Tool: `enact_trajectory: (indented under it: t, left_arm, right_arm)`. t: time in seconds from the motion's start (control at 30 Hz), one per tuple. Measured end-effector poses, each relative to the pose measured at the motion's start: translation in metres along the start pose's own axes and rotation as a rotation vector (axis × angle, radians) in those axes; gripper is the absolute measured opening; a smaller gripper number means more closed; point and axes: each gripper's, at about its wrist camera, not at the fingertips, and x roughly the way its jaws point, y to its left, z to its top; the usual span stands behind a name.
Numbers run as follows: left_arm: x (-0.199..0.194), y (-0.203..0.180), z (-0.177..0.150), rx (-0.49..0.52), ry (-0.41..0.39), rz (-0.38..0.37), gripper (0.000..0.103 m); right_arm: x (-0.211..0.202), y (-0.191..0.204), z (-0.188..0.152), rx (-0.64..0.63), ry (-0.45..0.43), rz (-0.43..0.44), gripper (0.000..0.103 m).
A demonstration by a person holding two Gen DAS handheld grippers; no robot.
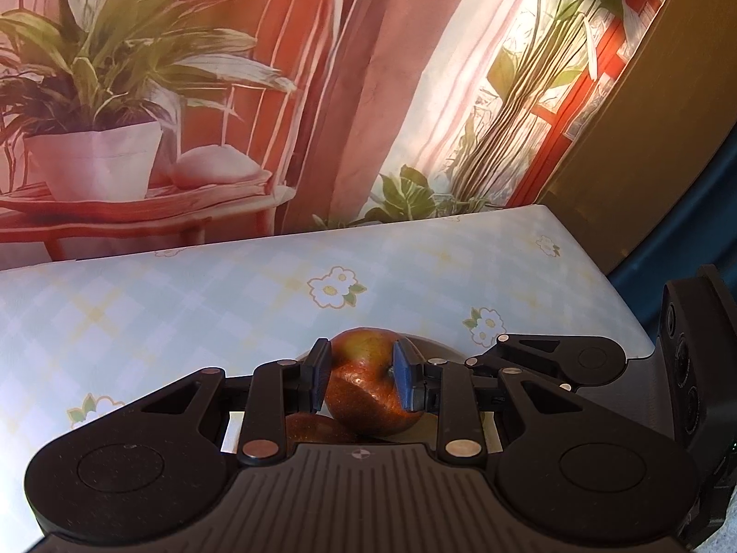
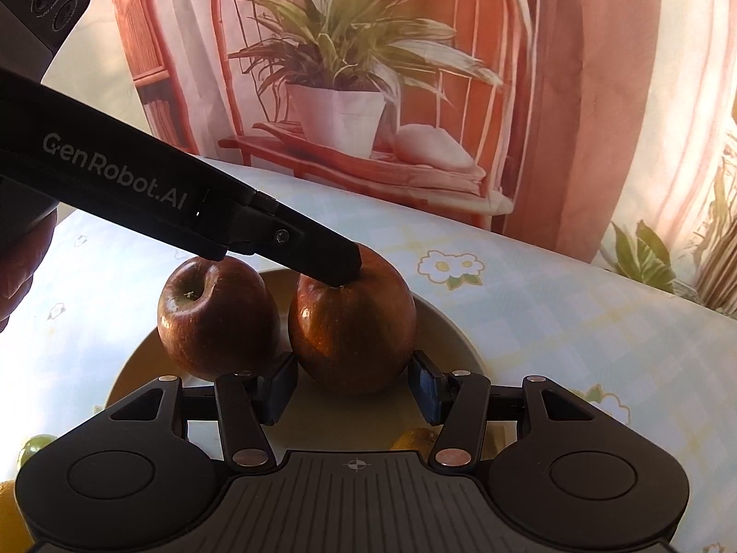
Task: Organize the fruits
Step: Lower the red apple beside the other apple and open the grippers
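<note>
Both hand-held grippers on one apple [image 2: 352,322] on the plate [image 2: 456,336]: left hand-held gripper [image 1: 364,380] pinches it from above, right hand-held gripper [image 2: 352,389] brackets its base, contact unclear.

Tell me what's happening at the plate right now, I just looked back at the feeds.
Both grippers are on one apple that sits on the plate. The left gripper is shut on it near the stem end, and the right gripper has its fingers against the apple's lower sides. A second apple sits beside it on the plate, untouched. A lemon lies at the plate's near edge.
</note>
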Motion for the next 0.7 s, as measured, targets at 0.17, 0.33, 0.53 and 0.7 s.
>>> enact_trajectory:
  t: [0.17, 0.33, 0.53, 0.7]
  left_arm:
    - [-0.001, 0.000, 0.001, -0.006, 0.001, 0.021, 0.030]
    - [-0.010, -0.001, -0.001, -0.010, -0.011, 0.037, 0.030]
    - [-0.036, -0.005, -0.007, -0.006, -0.061, 0.076, 0.030]
    - [-0.062, -0.013, -0.015, 0.020, -0.101, 0.144, 0.032]
  right_arm:
    - [0.000, 0.001, 0.001, -0.008, -0.003, -0.003, 0.050]
    - [0.001, 0.001, 0.002, 0.001, 0.011, -0.014, 0.056]
    - [-0.012, 0.004, -0.002, -0.007, 0.005, -0.045, 0.062]
    - [-0.038, 0.008, -0.008, 0.020, -0.043, -0.054, 0.062]
